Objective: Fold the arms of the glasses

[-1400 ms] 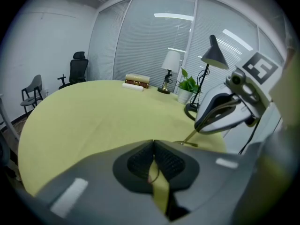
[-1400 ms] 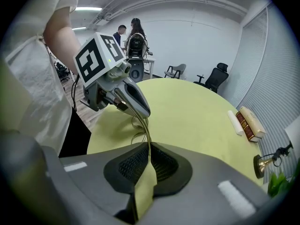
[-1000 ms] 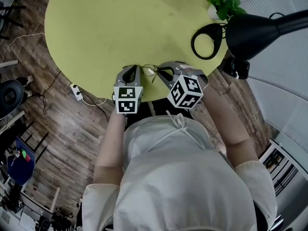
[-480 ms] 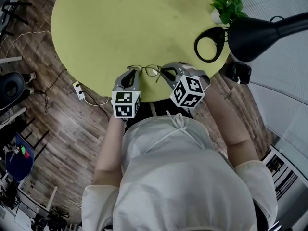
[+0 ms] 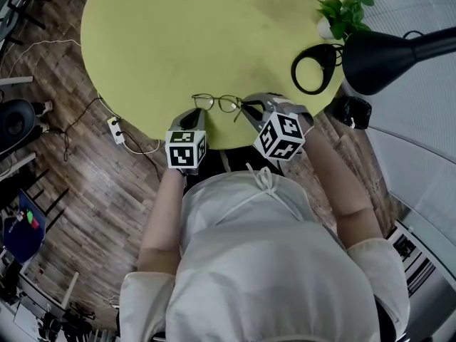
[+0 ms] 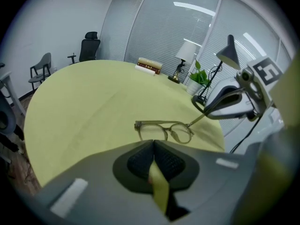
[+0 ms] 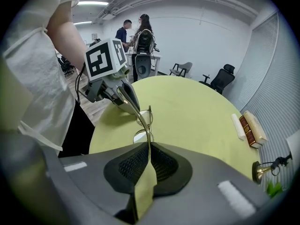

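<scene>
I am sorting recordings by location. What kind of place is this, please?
Probably an office meeting room: a large round yellow-green table, office chairs by the wall, and what look like glass partition walls with blinds. A black desk lamp sits at the table's edge.

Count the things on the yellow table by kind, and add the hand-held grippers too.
glasses: 1
lamps: 2 (black desk lamp, white-shaded lamp)
potted plant: 1
book stack: 1
hand-held grippers: 2 (left hand-held gripper, right hand-held gripper)
Total: 7
</scene>
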`<move>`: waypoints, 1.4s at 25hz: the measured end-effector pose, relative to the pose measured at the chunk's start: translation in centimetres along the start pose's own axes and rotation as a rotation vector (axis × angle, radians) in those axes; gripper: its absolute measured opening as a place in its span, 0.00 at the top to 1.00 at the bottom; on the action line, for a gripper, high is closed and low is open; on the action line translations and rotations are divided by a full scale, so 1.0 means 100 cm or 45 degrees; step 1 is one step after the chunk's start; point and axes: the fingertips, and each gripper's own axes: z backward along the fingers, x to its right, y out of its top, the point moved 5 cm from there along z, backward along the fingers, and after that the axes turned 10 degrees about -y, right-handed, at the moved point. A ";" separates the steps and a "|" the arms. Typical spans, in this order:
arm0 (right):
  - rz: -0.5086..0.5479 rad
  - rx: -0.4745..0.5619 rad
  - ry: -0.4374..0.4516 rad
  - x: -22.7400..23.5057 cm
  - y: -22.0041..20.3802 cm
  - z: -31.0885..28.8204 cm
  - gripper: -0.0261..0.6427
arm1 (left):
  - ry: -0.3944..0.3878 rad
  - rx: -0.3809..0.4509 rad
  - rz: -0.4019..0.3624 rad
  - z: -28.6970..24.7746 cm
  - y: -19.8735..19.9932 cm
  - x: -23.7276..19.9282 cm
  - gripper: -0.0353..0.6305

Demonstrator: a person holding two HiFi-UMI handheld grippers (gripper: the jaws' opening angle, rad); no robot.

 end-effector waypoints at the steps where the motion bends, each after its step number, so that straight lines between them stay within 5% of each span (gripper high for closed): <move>1: -0.002 -0.001 -0.001 0.000 0.000 0.000 0.94 | 0.002 -0.013 0.013 -0.001 -0.001 -0.001 0.94; 9: 0.070 -0.020 0.006 -0.003 0.006 -0.001 0.94 | -0.030 -0.025 0.132 -0.002 -0.001 -0.007 0.94; 35: 0.087 -0.045 0.072 0.000 0.035 -0.045 0.96 | -0.033 -0.011 0.155 -0.004 -0.001 -0.008 0.94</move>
